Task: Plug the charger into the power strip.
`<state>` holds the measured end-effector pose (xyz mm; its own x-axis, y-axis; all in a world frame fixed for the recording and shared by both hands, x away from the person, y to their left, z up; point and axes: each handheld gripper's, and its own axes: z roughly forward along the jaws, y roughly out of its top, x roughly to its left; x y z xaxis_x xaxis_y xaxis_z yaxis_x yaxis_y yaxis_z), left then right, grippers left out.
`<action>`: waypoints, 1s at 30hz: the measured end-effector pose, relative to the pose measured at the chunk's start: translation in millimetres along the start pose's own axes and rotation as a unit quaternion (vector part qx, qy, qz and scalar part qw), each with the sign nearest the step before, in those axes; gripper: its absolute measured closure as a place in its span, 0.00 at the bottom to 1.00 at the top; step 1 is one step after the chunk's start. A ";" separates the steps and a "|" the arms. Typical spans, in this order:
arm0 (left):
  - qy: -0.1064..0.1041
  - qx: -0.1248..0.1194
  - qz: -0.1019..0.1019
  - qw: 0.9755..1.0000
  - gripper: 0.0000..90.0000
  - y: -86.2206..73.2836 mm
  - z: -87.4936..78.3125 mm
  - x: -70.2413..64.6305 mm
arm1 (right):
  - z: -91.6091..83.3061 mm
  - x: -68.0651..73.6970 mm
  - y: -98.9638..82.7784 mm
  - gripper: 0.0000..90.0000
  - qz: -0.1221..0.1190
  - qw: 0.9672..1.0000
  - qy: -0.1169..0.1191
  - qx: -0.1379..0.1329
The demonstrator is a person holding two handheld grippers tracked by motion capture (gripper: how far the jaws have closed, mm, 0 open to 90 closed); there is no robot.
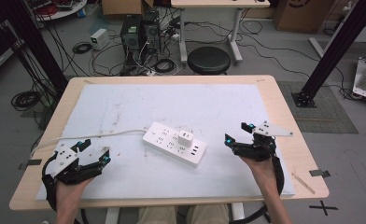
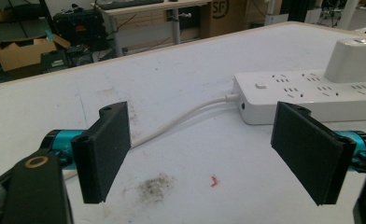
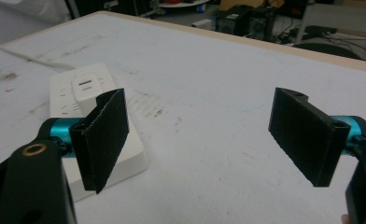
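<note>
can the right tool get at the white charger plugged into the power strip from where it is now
Probably yes. The right tool is open and empty, and only bare mat lies between it and the charger, which stands upright on the power strip with nothing beside it.

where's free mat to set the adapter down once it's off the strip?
Bare mat behind the power strip up to the far table edge, and the patch between the strip and the right gripper. The cord crosses the left side toward the left gripper. The adapter sits on the strip.
</note>
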<state>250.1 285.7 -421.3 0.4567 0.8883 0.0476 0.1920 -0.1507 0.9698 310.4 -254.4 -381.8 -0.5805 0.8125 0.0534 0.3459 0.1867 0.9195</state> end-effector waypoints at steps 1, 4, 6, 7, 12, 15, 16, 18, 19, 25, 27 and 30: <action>0.001 0.000 -0.001 1.000 0.22 -0.1 -0.2 0.6 | -3.1 -0.7 -2.2 0.23 0.005 1.000 -0.008 -0.003; 0.002 0.000 -0.002 1.000 0.22 -0.2 -0.9 2.2 | -8.6 -2.3 -6.9 0.23 0.009 1.000 -0.020 -0.014; 0.004 -0.001 -0.004 1.000 0.22 -0.7 -1.9 4.1 | -15.3 -4.0 -13.7 0.23 0.015 0.998 -0.044 -0.031; 0.005 -0.002 -0.005 1.000 0.22 -1.1 -2.0 4.6 | -17.8 -4.4 -16.5 0.23 0.023 0.998 -0.050 -0.038; 0.006 0.001 -0.006 1.000 0.22 -3.1 -2.8 6.6 | -25.7 -6.8 -26.9 0.23 0.034 0.995 -0.077 -0.060; 0.007 0.000 -0.007 1.000 0.22 -3.6 -2.5 7.9 | -30.9 -8.3 -35.2 0.23 0.040 0.993 -0.088 -0.065; 0.007 -0.001 -0.007 1.000 0.22 -3.6 -2.1 8.4 | -31.6 -8.6 -36.2 0.23 0.042 0.993 -0.088 -0.065; 0.007 0.000 -0.006 1.000 0.22 -3.5 -2.0 8.7 | -32.1 -9.6 -37.3 0.23 0.042 0.993 -0.086 -0.066; 0.006 0.003 -0.004 1.000 0.22 -2.8 -1.5 9.3 | -32.5 -10.5 -38.3 0.23 0.041 0.993 -0.087 -0.066; 0.005 0.001 -0.002 1.000 0.22 -0.7 -0.2 9.0 | -34.8 -14.1 -40.4 0.23 0.040 0.993 -0.090 -0.066; 0.005 0.000 -0.001 1.000 0.22 -0.6 0.1 8.5 | -35.5 -13.8 -40.4 0.23 0.039 0.993 -0.088 -0.065; 0.003 0.002 0.000 1.000 0.22 -0.4 -0.2 7.6 | -37.6 -13.7 -40.3 0.23 0.041 0.993 -0.087 -0.066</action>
<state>253.4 292.7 -421.2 0.4511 0.8911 0.0490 0.1950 -0.1520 0.9690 276.7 -293.8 -404.9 -0.4135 0.9076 0.0726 0.2803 0.0511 0.9585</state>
